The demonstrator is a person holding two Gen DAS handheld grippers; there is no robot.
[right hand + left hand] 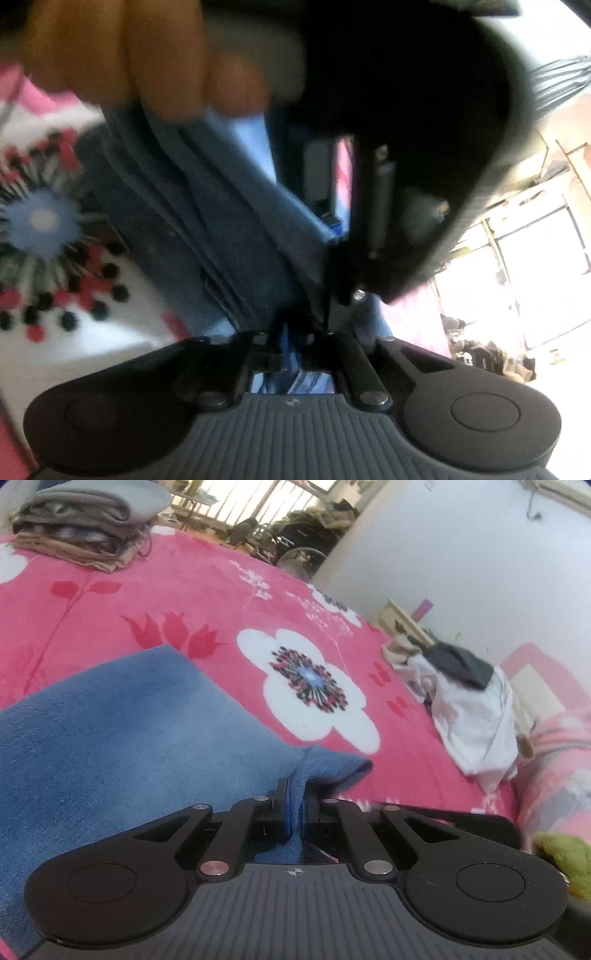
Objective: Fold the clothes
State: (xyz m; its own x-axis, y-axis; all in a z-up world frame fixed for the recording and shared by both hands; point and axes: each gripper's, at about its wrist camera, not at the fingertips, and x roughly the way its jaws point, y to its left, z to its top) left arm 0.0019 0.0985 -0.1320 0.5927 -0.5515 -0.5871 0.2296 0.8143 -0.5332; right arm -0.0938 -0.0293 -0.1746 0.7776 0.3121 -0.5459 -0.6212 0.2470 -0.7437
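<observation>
Blue cloth (110,738) lies on the pink bed (184,590), its corner pinched tight in the left tool (294,805). Beside that corner, the right tool (295,332) clamps bunched cloth too, probably so both edges fold over together.

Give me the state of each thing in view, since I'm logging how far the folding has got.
Blue garment: partly spread on the bed, one edge pinched.
Left tool: shut on the blue garment.
Right tool: shut on blue cloth, view blurred.
Clothes stack: folded, piled at the far corner.
White garment: crumpled, unfolded.
Pink bedspread: spread flat.
</observation>
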